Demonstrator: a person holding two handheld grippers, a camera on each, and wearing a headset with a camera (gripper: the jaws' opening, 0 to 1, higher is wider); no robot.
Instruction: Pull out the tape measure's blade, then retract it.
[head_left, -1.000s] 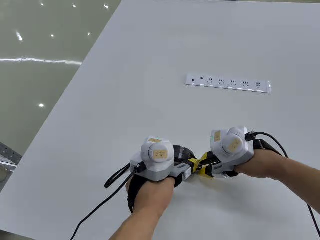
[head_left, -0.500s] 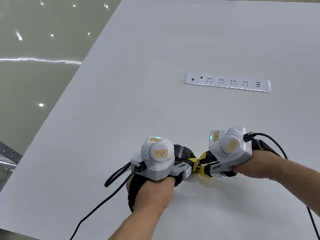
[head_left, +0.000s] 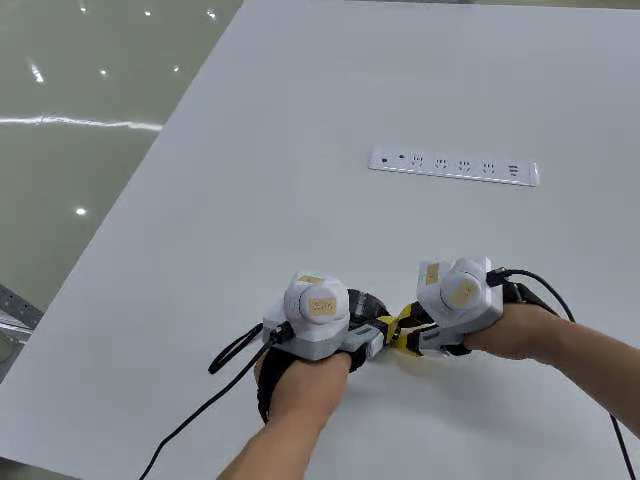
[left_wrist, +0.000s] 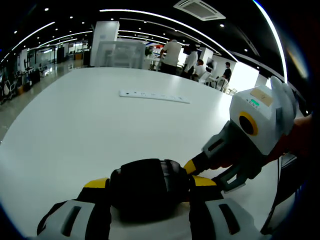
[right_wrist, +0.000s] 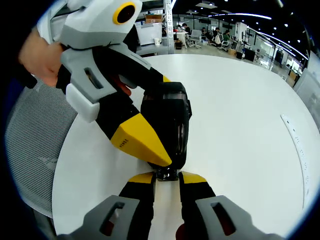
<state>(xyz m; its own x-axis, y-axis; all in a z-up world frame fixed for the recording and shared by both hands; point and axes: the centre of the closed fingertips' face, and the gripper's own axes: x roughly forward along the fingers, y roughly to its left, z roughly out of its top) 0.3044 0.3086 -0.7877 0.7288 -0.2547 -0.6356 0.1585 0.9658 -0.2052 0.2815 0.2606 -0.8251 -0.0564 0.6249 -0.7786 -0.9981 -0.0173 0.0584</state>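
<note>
The black tape measure (left_wrist: 150, 192) sits on the white table between my left gripper's yellow-tipped jaws, which are shut on its body. In the head view the left gripper (head_left: 383, 330) points right and the tape measure (head_left: 368, 303) shows as a dark lump beside it. My right gripper (head_left: 406, 338) points left and meets it tip to tip. In the right gripper view the tape measure (right_wrist: 167, 125) lies just ahead, and the right gripper (right_wrist: 167, 176) is shut on the small blade tip at the case's mouth. No stretch of blade shows outside the case.
A white power strip (head_left: 455, 166) lies farther back on the table (head_left: 300, 150). Black cables (head_left: 215, 385) trail from the grippers toward the front edge. The table's left edge runs diagonally, with shiny floor (head_left: 80, 100) beyond. People stand far off behind the power strip (left_wrist: 154, 96).
Almost nothing: the right gripper has edged slightly left toward the left one. Both keep their hold at the tape measure.
</note>
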